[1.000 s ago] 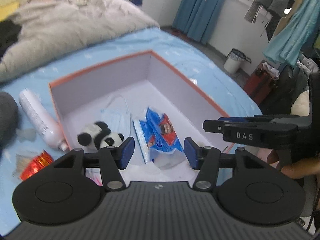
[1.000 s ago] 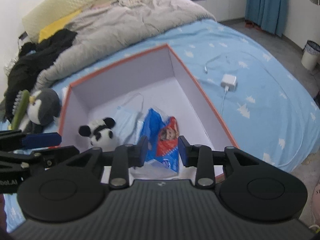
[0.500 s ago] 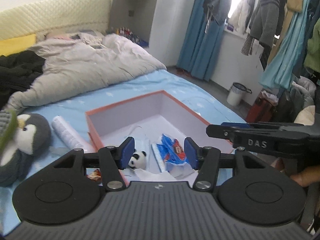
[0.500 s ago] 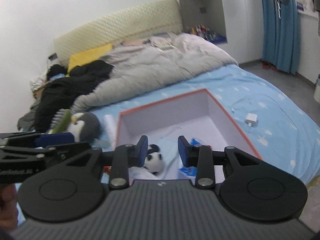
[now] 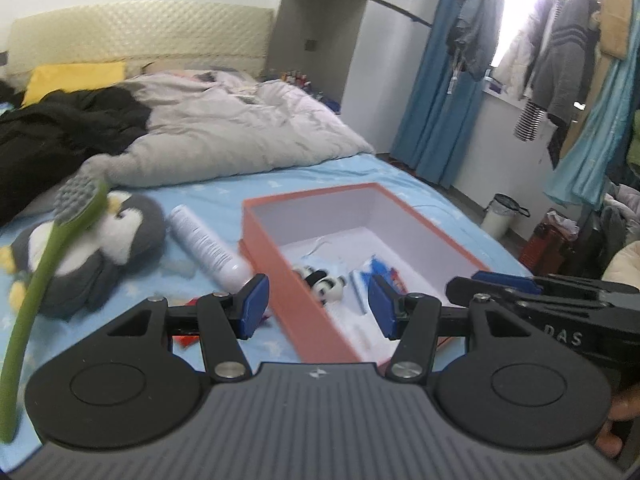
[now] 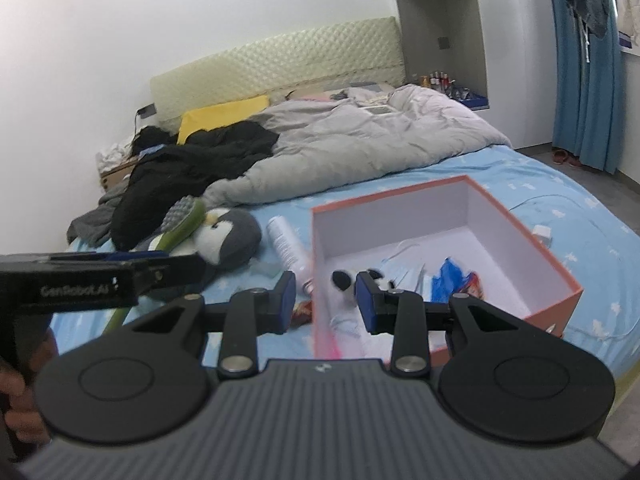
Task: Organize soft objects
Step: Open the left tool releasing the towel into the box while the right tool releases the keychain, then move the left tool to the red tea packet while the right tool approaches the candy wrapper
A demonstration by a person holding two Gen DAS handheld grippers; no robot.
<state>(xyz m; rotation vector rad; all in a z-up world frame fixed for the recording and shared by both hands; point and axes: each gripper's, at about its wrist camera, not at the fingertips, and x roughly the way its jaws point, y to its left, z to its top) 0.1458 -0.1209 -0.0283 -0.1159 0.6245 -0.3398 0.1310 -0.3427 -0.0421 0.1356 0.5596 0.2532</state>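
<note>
I'm between picks here: both tongs are empty and held back from the orange box, which I'll use as my landmark. The left gripper has its blue pads well apart with nothing between them; the right gripper stands about half as wide, also gripping nothing.

Inside the box I can see the small panda toy near the front, a pale blue face mask just behind it, and a blue and red packet toward the box's right. So some soft things look sorted already.

Outside the box, to its left on the blue sheet, the plush penguin is lying down. By my reckoning that's the next one to go in. It's bulky, so I'd want the left jaws wider, and a grip on a wing or the head rather than the whole body.

Trouble spots: a green long-handled brush lies across the penguin and may drag along with it. A white spray can sits between penguin and box, touching or nearly touching the box wall, right on the carry path. A red wrapper lies just left of the box's front corner. A white charger rests right of the box, well clear. The grey duvet and black clothes are heaped behind the box.
</note>
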